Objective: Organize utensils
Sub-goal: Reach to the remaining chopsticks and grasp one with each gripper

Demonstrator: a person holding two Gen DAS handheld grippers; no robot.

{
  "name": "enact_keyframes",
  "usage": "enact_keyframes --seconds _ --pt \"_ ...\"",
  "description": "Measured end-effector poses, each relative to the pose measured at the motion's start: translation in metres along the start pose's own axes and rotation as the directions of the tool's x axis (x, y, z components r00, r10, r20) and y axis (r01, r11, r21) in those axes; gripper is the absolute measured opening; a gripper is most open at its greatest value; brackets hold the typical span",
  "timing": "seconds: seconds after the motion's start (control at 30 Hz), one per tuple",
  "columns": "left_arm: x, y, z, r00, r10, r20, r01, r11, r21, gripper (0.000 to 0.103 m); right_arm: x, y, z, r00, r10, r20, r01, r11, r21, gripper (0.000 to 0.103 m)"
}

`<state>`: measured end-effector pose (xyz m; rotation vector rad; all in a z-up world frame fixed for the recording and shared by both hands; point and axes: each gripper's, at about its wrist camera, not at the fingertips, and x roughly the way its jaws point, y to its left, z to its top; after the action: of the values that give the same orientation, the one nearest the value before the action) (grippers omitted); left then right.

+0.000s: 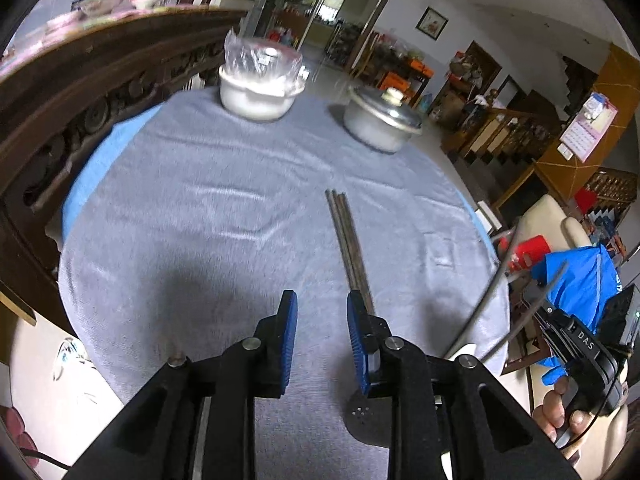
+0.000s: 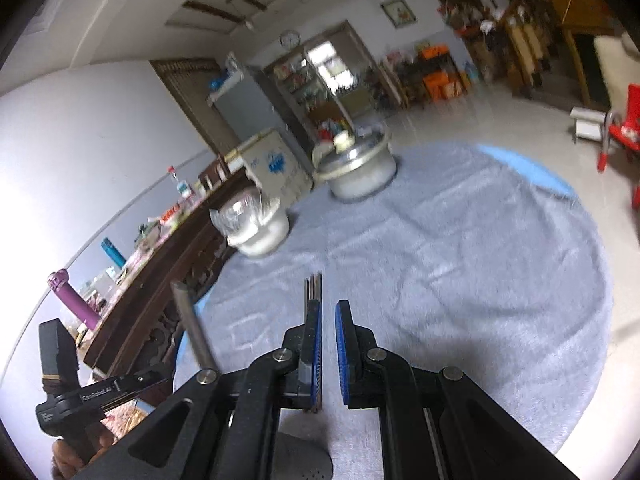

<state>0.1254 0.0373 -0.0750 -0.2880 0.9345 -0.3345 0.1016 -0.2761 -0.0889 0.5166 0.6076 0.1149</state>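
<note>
- Left wrist view: my left gripper point(image 1: 322, 312) stands with fingers apart and empty; chopsticks point(image 1: 346, 236) lie on the grey cloth point(image 1: 200, 200), their near ends hidden behind one pad.
- My right gripper point(image 2: 328, 320) looks nearly closed; whether it pinches anything, I cannot tell.

2 wrist views share the cloth-covered table point(image 1: 240, 200).

Cloth-covered table point(image 1: 200, 208), chopsticks point(image 1: 348, 236), two pots point(image 1: 380, 124)
</note>
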Motion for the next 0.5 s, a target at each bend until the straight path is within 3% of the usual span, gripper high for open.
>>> enact_keyframes --seconds 0.17,0.27,0.5 --pt "0.028 0.010 0.003 0.998 0.001 -0.060 -0.002 1.000 -0.015 0.027 0.058 -0.015 0.009 0.982 0.044 -0.184 -0.046 0.999 -0.006 0.010" --pt "0.041 0.018 0.005 0.996 0.001 -0.086 -0.003 1.000 -0.025 0.035 0.101 -0.016 0.016 0.952 0.070 -0.297 -0.086 0.995 -0.041 0.010" --pt "0.068 0.037 0.013 0.990 0.005 -0.140 -0.013 0.998 -0.054 0.036 0.198 -0.008 0.030 0.876 0.101 -0.472 -0.135 0.990 -0.039 0.010"
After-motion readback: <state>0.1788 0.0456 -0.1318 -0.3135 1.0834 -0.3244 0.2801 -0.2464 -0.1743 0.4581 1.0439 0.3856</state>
